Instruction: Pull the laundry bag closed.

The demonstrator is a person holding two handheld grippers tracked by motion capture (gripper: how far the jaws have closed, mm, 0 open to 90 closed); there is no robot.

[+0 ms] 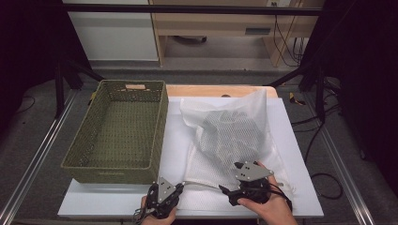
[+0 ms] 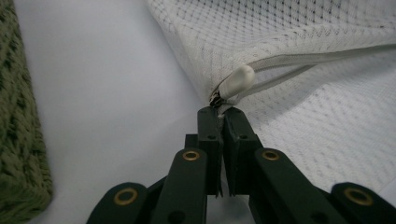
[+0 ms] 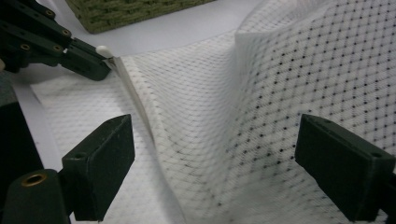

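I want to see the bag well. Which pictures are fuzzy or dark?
High view: the room edges are dark, the table evenly lit, the mesh bag a little soft. Left gripper view: the white zip pull is sharp, the basket blurred. Right gripper view: the nearest mesh is blurry.

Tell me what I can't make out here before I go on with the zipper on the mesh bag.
- What is inside the mesh bag: in the high view a dark shape shows through the netting, too veiled to identify.
- What the left gripper pinches: in the left gripper view its closed jaws cover the part beside the white zipper pull.
- Right gripper: open, mesh between the jaws; contact unclear.
- Green basket: label too small.
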